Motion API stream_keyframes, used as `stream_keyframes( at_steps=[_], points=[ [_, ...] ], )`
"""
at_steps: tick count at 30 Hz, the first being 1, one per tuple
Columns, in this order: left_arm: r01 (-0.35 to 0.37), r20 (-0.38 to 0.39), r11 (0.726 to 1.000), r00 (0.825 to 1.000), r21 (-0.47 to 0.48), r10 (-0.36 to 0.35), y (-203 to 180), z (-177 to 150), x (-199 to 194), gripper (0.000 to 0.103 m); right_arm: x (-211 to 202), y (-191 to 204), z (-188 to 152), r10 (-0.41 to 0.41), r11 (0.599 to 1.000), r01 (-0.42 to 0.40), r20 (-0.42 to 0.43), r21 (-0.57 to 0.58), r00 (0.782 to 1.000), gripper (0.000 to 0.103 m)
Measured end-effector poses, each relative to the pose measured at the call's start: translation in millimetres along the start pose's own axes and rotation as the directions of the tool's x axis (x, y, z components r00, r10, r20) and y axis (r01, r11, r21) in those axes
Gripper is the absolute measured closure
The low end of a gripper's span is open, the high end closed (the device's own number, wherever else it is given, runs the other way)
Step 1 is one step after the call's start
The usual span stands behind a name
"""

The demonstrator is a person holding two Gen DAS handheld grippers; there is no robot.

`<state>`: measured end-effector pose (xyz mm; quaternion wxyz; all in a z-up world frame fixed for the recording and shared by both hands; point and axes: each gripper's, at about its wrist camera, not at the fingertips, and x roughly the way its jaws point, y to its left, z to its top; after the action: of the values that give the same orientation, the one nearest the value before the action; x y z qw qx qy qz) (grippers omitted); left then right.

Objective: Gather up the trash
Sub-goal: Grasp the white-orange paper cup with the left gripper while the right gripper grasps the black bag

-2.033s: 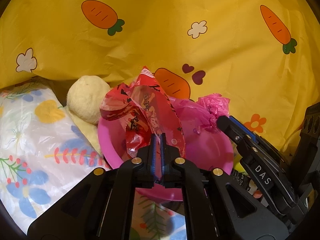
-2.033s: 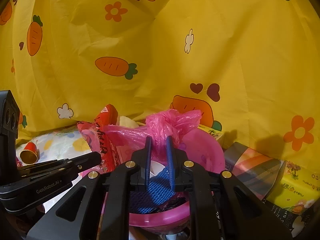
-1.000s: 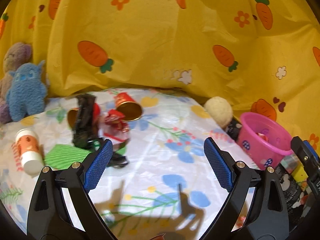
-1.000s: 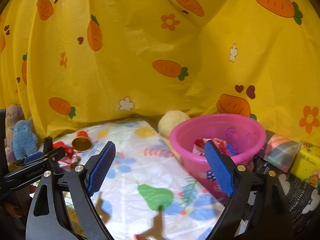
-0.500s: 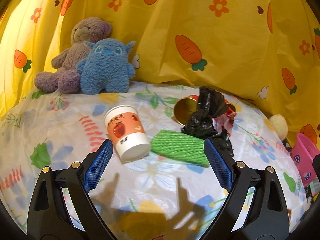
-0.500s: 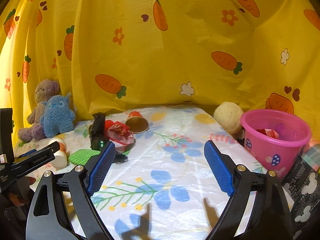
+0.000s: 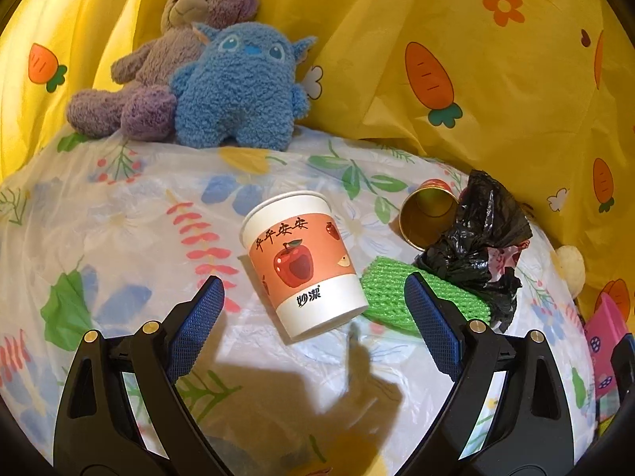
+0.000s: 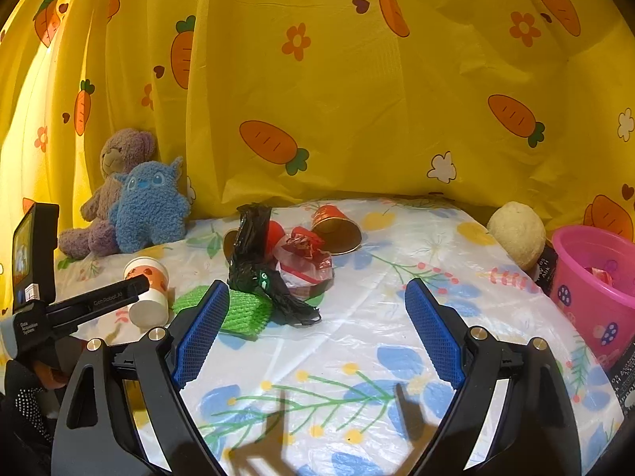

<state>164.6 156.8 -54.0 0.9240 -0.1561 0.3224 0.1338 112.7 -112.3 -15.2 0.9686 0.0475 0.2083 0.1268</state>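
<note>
My left gripper (image 7: 315,327) is open and empty, close above a paper cup with an apple print (image 7: 303,263) that lies tilted on the floral sheet. Next to the cup lie a green foam net (image 7: 416,303), a crumpled black bag (image 7: 476,246) and a gold-lined red cup (image 7: 426,212). My right gripper (image 8: 317,331) is open and empty, short of the same pile: green net (image 8: 238,311), black bag (image 8: 254,254), red wrapper bundle (image 8: 305,263), red cup (image 8: 337,226). The pink bin (image 8: 593,289) stands at the far right with wrappers inside.
A purple bear (image 7: 166,59) and a blue plush monster (image 7: 242,87) sit against the yellow carrot curtain at the back left. A beige ball (image 8: 516,234) and dark boxes (image 8: 623,373) stand by the bin. The left gripper's body (image 8: 79,305) shows at the right view's left edge.
Both grippers let go of their trash in the pink bin, opened and swung left. In the last half second the left one closed in on the paper cup, the right on the pile.
</note>
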Motion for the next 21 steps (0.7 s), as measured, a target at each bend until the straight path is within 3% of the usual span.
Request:
stream_keyframes(
  at_steps=[5, 10, 21],
  points=[
    [-0.002, -0.039, 1.0, 0.999, -0.028, 0.001, 1.7, 5.1, 19.6, 0.018, 10.8, 8.7, 6.8, 0.015, 0.999, -0.015, -0.009, -0.04, 1.0, 0.016],
    [0.022, -0.093, 0.997, 0.995, -0.068, -0.028, 8.0, 4.2, 35.9, 0.038, 25.1, 17.2, 14.0, 0.045, 0.997, -0.047, -0.034, -0.055, 0.998, 0.016],
    [0.059, -0.05, 0.995, 0.997, -0.076, -0.063, 10.8, 4.2, 36.5, 0.041, 73.7, 40.7, 16.8, 0.092, 0.99, -0.106, -0.139, -0.095, 0.986, 0.025]
  ],
)
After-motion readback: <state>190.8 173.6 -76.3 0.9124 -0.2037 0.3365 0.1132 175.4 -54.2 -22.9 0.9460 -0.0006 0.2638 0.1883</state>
